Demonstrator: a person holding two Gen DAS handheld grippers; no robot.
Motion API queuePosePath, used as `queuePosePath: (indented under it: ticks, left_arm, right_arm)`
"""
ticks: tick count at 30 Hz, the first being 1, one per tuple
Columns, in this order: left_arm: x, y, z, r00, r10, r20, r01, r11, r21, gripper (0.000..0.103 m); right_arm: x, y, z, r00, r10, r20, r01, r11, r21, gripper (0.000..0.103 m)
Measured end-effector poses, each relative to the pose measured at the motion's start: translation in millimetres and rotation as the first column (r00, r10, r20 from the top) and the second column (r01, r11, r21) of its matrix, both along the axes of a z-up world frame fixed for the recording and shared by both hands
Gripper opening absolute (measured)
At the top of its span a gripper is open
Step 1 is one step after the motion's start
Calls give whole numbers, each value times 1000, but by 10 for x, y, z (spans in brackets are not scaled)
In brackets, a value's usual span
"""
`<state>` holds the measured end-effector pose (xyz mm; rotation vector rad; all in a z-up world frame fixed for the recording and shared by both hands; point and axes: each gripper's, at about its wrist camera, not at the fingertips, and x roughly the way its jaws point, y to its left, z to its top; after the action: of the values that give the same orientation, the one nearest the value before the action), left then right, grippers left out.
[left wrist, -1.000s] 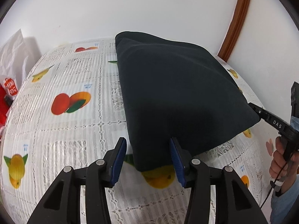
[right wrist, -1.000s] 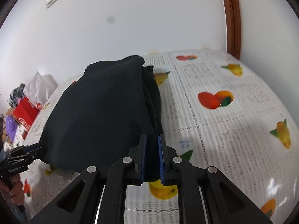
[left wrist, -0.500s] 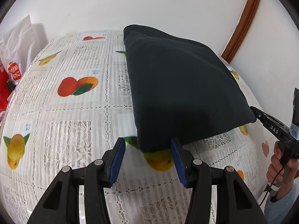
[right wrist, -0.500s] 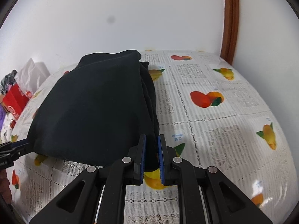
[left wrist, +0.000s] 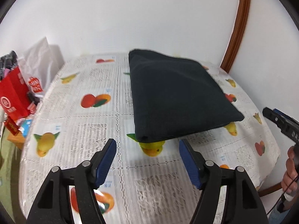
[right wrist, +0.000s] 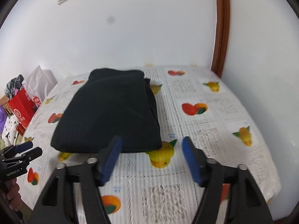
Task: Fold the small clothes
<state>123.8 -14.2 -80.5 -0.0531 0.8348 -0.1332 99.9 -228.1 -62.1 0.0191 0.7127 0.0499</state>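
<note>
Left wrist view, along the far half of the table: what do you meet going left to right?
Red paper bag → white plastic bag → folded black garment → the right tongs, open, at the frame's right edge.

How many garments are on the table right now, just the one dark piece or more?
1. A single folded dark garment lies on the fruit-print tablecloth, ahead of both open grippers: left gripper, right gripper. Anything tucked beneath it would be hidden.
</note>
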Motion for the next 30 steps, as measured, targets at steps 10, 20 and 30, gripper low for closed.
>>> queuePosePath:
  ticks: [10, 20, 30]
  left_arm:
    - [-652, -61, 453, 994, 33, 105, -36, 999, 31, 90]
    - [-1061, -161, 623, 989, 14, 146, -18, 999, 29, 90]
    - [-1174, -229, 651, 987, 14, 162, -21, 999, 43, 90]
  right_arm:
    - [-747, -63, 242, 994, -89, 69, 88, 996, 18, 103]
    - [-1230, -60, 385, 991, -113, 72, 115, 993, -32, 103]
    - [-1397, -67, 386, 991, -115, 66, 117, 993, -30, 103]
